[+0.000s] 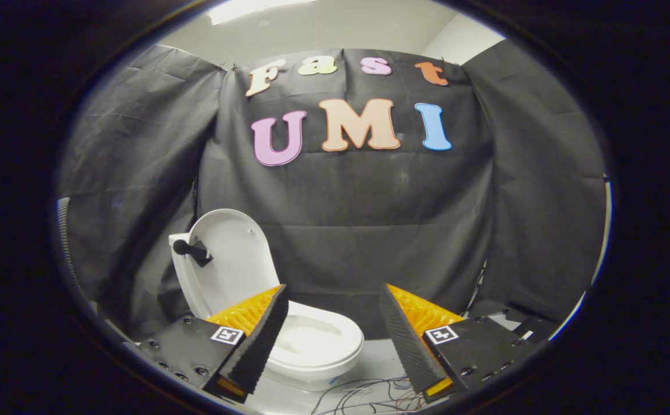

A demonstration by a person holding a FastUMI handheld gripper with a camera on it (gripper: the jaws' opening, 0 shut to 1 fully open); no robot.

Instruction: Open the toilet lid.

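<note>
- Your gripper [332,340] sits nearest the camera, released, its two fingers [260,340] spread wide apart with nothing held between them.
- A tangle of thin wires [364,395] lies on the pale floor [378,357] just ahead of the fingers, between the two tips.
- The toilet [312,346] stands just beyond your left finger, which covers part of the bowl; the open seat ring shows past that finger.
- The toilet lid [234,259] is already raised, standing upright and leaning back against the tank [180,271], well clear of both fingers.
- A dark handle [192,251] sticks out from the lid's left edge, near the tank.
- Black cloth [369,230] hangs as the booth's wall behind the toilet.
</note>
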